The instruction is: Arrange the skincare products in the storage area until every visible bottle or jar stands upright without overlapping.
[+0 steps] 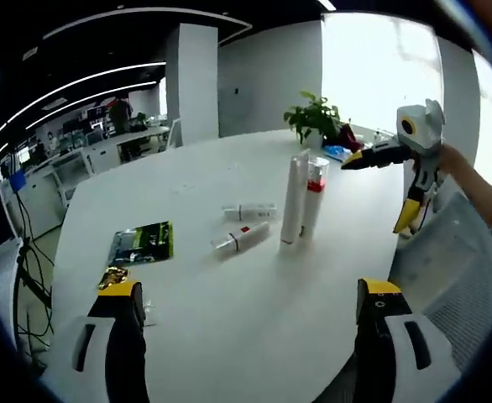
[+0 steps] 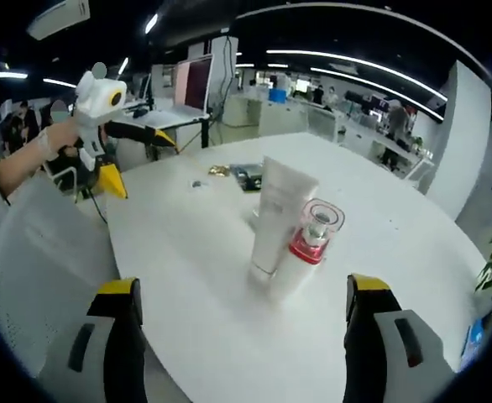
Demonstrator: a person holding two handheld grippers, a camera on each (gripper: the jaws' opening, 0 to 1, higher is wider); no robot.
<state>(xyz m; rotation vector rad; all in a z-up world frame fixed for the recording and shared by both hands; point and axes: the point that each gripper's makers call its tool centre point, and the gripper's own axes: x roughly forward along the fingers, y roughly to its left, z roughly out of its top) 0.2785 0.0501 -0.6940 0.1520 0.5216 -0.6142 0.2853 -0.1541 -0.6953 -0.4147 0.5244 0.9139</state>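
Two skincare products stand upright side by side on the white table (image 1: 229, 336): a tall white tube (image 1: 294, 198) (image 2: 277, 217) and a bottle with a red band and clear cap (image 1: 314, 195) (image 2: 308, 244). Two small white tubes (image 1: 248, 211) (image 1: 240, 239) lie flat to their left. My left gripper (image 1: 250, 306) is open and empty, held back from the table edge; it also appears at the left of the right gripper view (image 2: 147, 170), held in a hand. My right gripper (image 2: 246, 302) is open and empty, and hangs in the air right of the upright pair (image 1: 374, 196).
A green packet (image 1: 142, 242) (image 2: 248, 176) and a small gold wrapper (image 1: 112, 277) (image 2: 219, 170) lie on the table. A potted plant (image 1: 313, 117) stands at its far edge. A mesh chair (image 1: 464, 277) sits by the table. Office desks fill the background.
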